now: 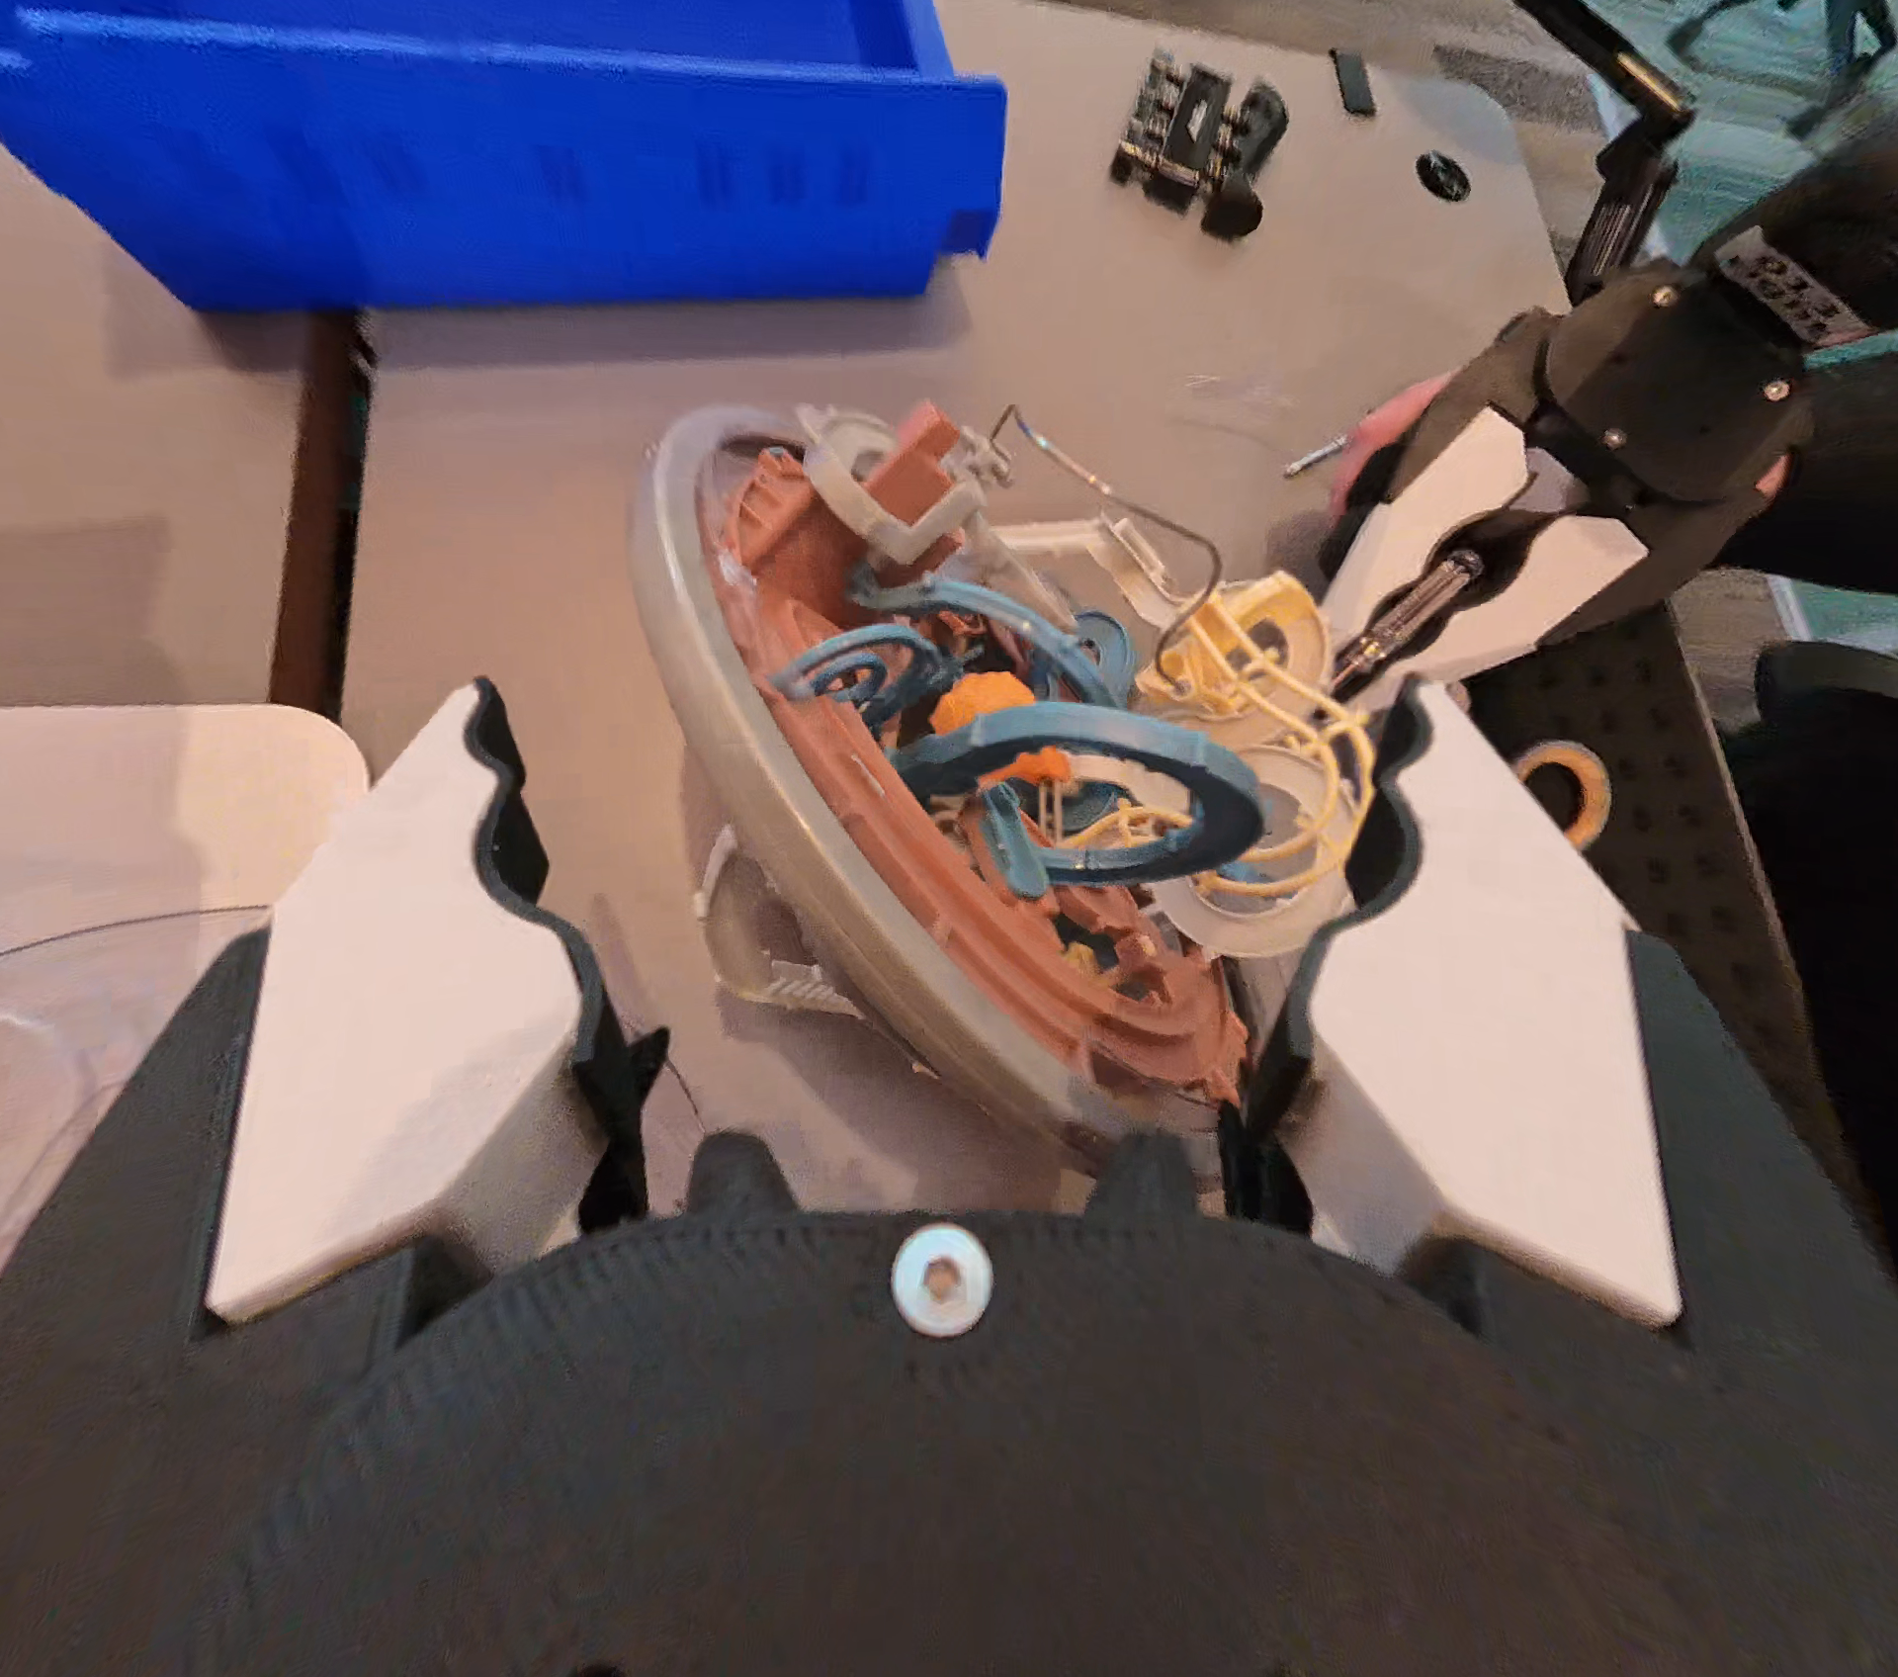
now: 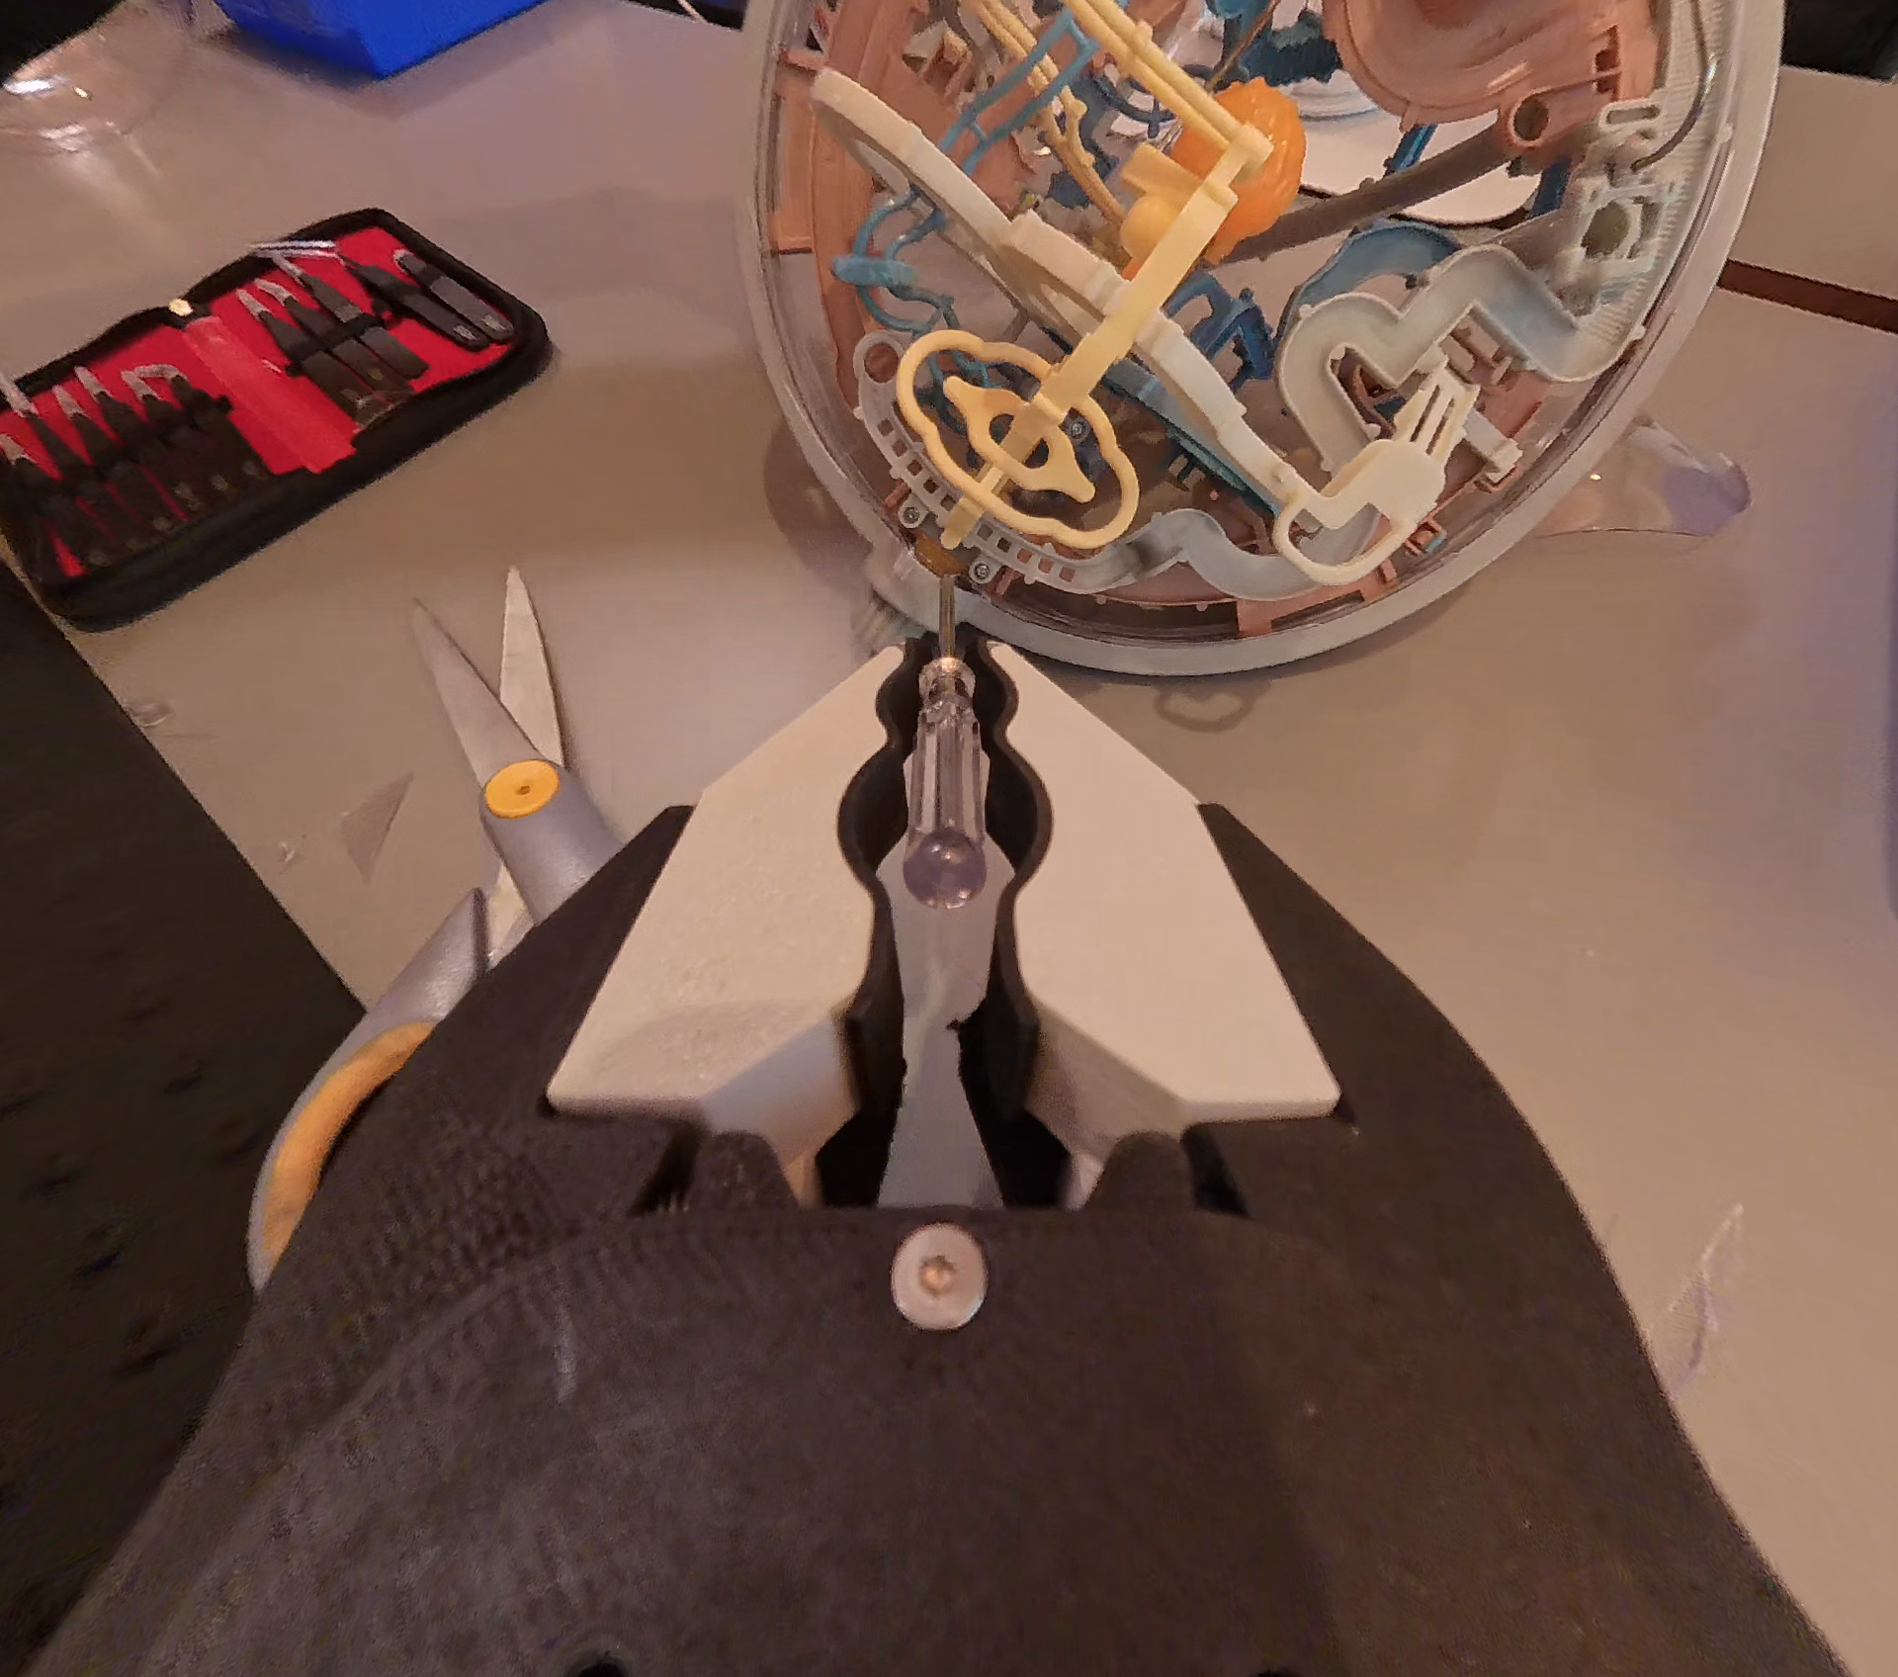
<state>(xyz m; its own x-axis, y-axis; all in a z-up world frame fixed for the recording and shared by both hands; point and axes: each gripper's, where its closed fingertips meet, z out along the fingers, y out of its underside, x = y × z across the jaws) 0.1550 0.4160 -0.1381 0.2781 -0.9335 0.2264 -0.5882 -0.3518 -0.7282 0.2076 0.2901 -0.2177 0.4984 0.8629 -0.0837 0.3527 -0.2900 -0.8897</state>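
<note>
A half-open ball maze (image 1: pixel 924 806) with a grey ring and brown, blue and cream tracks stands tilted on the table. My left gripper (image 1: pixel 950 693) is open around it. Its right finger (image 1: pixel 1458 960) touches the maze's cream parts and its left finger (image 1: pixel 431 960) stands apart from the ring. My right gripper (image 2: pixel 945 652) is shut on a small clear-handled screwdriver (image 2: pixel 940 796). The screwdriver's tip rests at a screw on the lower rim of the maze (image 2: pixel 1232 241). The right gripper also shows in the left wrist view (image 1: pixel 1366 631), at the maze's far right side.
A blue bin (image 1: pixel 493 87) stands behind the maze. A red tool case (image 2: pixel 257 395) and grey scissors (image 2: pixel 514 754) lie left of my right gripper. A black bit holder (image 1: pixel 1197 138) lies farther back. A black mat (image 1: pixel 1602 754) with a tape roll (image 1: pixel 1566 790) lies on the right. The red tool case (image 2: pixel 257 395) is about 30 cm from my right fingertips.
</note>
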